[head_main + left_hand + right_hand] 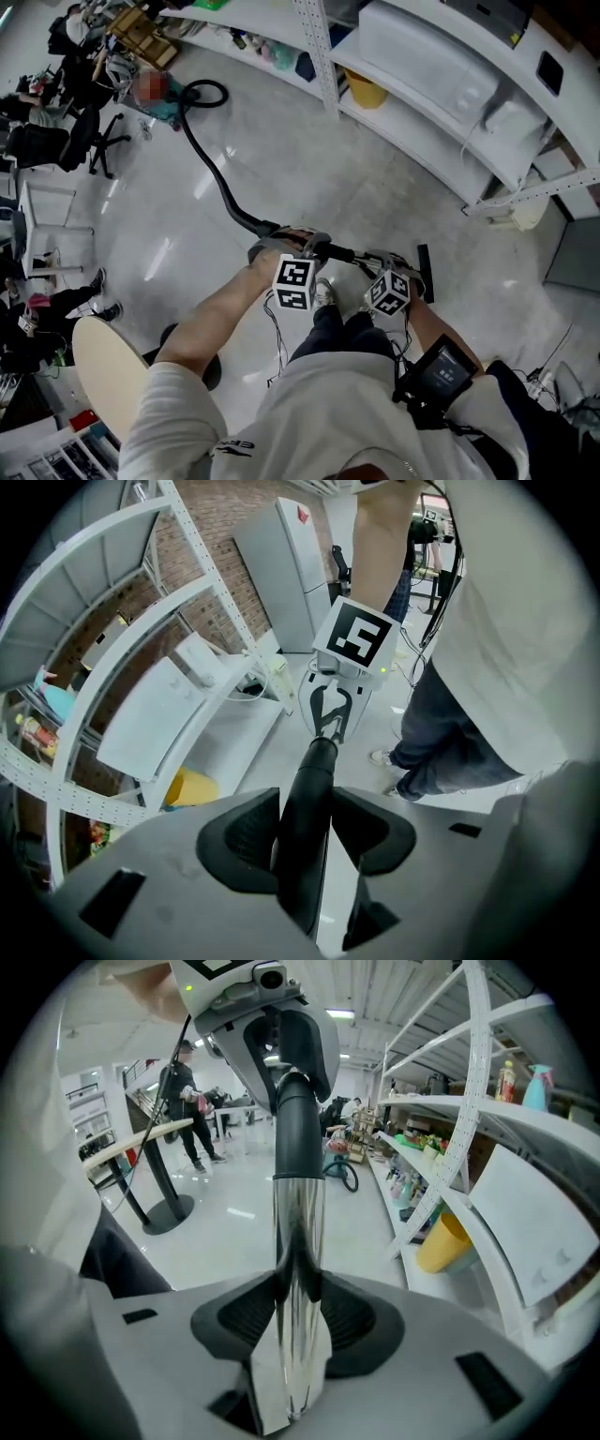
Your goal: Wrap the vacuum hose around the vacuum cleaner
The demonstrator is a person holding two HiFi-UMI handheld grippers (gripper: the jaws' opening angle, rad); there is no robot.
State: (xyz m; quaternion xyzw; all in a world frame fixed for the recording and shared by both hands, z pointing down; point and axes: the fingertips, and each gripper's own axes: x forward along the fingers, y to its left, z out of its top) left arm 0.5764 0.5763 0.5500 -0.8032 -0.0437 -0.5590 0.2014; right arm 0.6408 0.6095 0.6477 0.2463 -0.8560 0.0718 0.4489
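White steel shelving [441, 112] is flanking a glossy grey floor [319, 178] where a person in a white shirt [309, 412] is standing and holding a vacuum's wand across the body with two handheld grippers. The black vacuum hose [211, 169] is trailing from the hands across the floor to the teal vacuum cleaner [172, 110] by the far shelves, looping beside it and not wound around it. The left gripper [305, 841] is clamping the black hose cuff [314, 780]. Just beside it, the right gripper [298, 1321] is clamping the chrome wand tube [298, 1222].
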